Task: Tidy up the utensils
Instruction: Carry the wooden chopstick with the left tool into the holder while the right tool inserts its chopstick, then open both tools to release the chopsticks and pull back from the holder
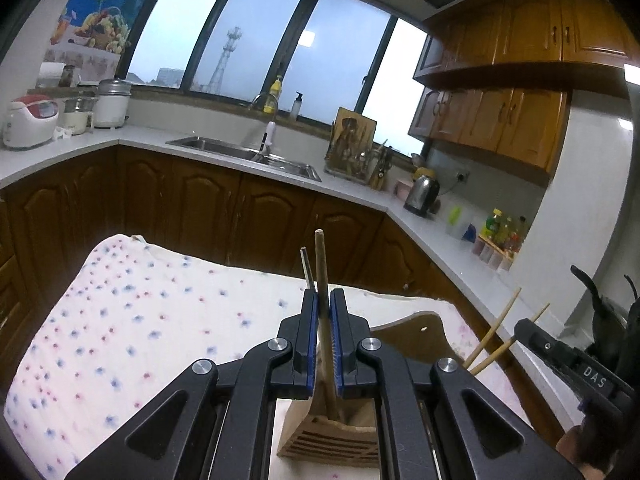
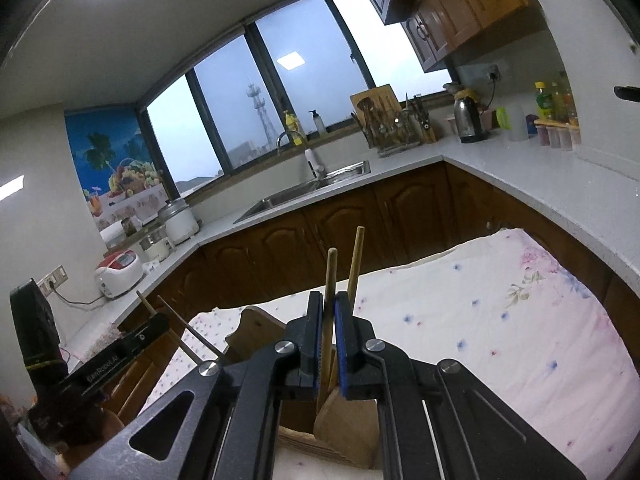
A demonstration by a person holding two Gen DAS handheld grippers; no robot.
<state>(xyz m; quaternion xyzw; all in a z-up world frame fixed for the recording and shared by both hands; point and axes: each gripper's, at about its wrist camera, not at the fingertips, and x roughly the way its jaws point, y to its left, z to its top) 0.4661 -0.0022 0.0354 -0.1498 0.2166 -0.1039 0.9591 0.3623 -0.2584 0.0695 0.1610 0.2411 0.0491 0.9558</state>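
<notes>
My left gripper (image 1: 324, 300) is shut on a brown wooden chopstick (image 1: 322, 264) that stands upright, its lower end inside a slotted wooden utensil holder (image 1: 328, 438) on the floral cloth. A thin dark stick (image 1: 307, 268) stands just left of it. My right gripper (image 2: 329, 304) is shut on a light bamboo chopstick (image 2: 331, 276), its lower end down in the same wooden holder (image 2: 340, 424). A second bamboo stick (image 2: 356, 256) rises just right of it. The right gripper's body (image 1: 560, 356) shows at the left view's right edge, with two bamboo chopsticks (image 1: 496, 328) beside it.
A flowered cloth (image 1: 140, 320) covers the table. A wooden board (image 2: 252, 332) lies behind the holder. Beyond are brown cabinets, a white counter with a sink (image 1: 244, 152), a rice cooker (image 1: 30, 120), a kettle (image 1: 422, 194) and a utensil rack (image 1: 352, 152).
</notes>
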